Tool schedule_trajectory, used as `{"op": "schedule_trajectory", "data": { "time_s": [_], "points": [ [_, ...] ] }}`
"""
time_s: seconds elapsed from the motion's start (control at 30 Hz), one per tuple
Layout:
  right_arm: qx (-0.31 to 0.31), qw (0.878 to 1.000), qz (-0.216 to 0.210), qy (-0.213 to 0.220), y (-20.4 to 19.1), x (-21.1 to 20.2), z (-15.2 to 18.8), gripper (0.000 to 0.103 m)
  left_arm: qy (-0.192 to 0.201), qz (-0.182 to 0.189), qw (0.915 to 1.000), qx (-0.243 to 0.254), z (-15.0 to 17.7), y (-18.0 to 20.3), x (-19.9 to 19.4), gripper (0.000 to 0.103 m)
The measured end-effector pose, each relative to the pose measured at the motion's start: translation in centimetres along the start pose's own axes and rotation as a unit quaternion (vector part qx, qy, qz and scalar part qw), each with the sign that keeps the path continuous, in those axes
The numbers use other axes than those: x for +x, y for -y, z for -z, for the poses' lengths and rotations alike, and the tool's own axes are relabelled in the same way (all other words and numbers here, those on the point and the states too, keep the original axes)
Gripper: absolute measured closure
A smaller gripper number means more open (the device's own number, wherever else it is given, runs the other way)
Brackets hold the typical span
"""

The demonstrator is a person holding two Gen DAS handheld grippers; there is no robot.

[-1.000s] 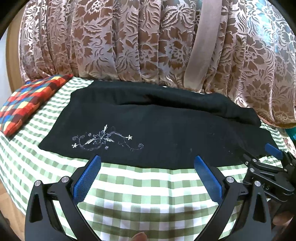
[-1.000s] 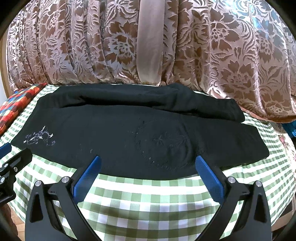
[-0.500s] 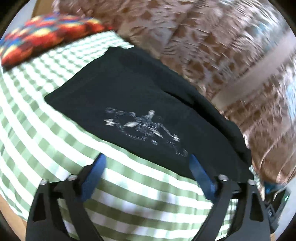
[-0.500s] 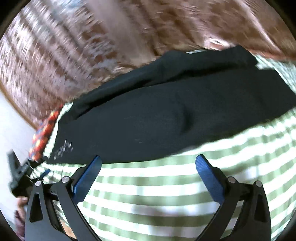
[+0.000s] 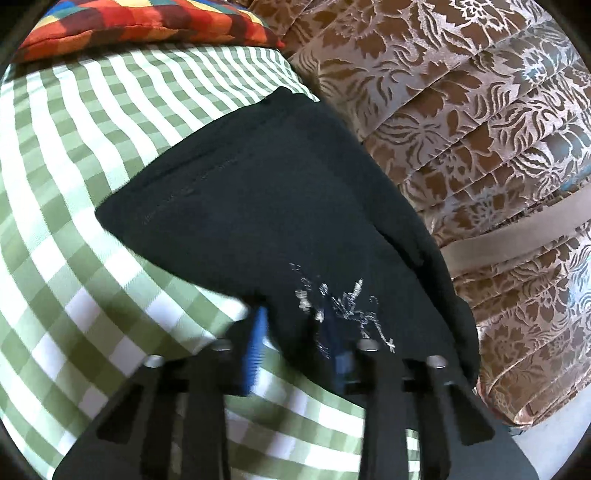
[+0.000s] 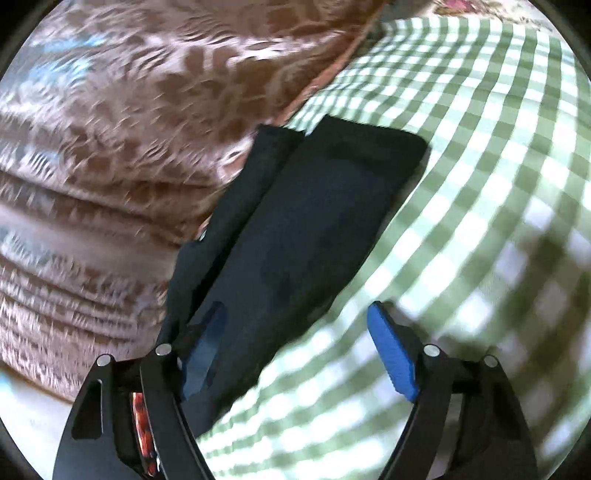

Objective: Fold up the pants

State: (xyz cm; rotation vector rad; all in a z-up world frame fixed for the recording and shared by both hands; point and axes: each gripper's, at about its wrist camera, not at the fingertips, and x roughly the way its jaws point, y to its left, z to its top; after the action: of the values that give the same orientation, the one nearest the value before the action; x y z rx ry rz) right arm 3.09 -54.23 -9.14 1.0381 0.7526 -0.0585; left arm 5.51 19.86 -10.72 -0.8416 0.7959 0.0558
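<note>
Pants of black cloth lie flat on the green checked cover, one long edge against the brown patterned drape behind.

Left claw: jaws closing, nearly together, with the near hem of the pants between the blue pads at the white embroidery. Blur prevents confirming that the pads already press on the cloth. Beyond the claw the fabric runs out to a stitched end, and farther off lies a multicoloured cushion.

Right claw: jaws closing but wide apart. The left pad sits over the black cloth; the right pad stands over the bare checked cover. No grip is made. Ahead of this claw the two leg ends lie side by side.

Handling, as judged: the cloth is light, soft and limp. It will sag and slide between layers. Pinch both layers at the near edge, close to each end, so that the fold lifts evenly.
</note>
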Motion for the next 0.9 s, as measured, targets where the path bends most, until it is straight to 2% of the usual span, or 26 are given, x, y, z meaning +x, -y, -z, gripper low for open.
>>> {"op": "schedule_trajectory", "data": {
  "time_s": [0.17, 0.2, 0.23, 0.33, 0.4, 0.67, 0.9],
  "points": [
    [0.006, 1.000, 0.026, 0.005, 0.2, 2.9, -2.1, 0.037, -0.003, -0.014, 0.9996, 0.023, -0.2, 0.3, 0.2, 0.093],
    [0.006, 1.000, 0.029, 0.007, 0.1, 3.2, -2.4, 0.050, -0.001, -0.016, 0.9994, 0.029, -0.3, 0.5, 0.1, 0.094],
    [0.006, 0.999, 0.035, 0.002, 0.0, 3.7, -2.7, 0.069, 0.002, -0.018, 0.9992, 0.035, -0.4, 0.8, 0.0, 0.094],
    [-0.008, 0.998, 0.067, -0.009, -0.3, 4.0, -2.8, 0.087, 0.009, -0.014, 0.9989, 0.044, -1.0, 1.5, -0.6, 0.094],
    [-0.032, 0.996, 0.087, -0.003, -1.3, 3.3, -2.9, 0.089, 0.016, -0.008, 0.9984, 0.053, -1.3, 2.1, -1.3, 0.094],
    [-0.096, 0.992, 0.071, 0.030, -4.7, -2.0, -2.0, 0.090, 0.031, 0.005, 0.9961, 0.083, -1.7, 3.8, -4.2, 0.095],
    [-0.097, 0.991, 0.083, 0.036, -3.4, -4.3, -0.2, 0.090, 0.028, -0.003, 0.9938, 0.107, 0.2, 3.4, -8.0, 0.095]
  ]
}}
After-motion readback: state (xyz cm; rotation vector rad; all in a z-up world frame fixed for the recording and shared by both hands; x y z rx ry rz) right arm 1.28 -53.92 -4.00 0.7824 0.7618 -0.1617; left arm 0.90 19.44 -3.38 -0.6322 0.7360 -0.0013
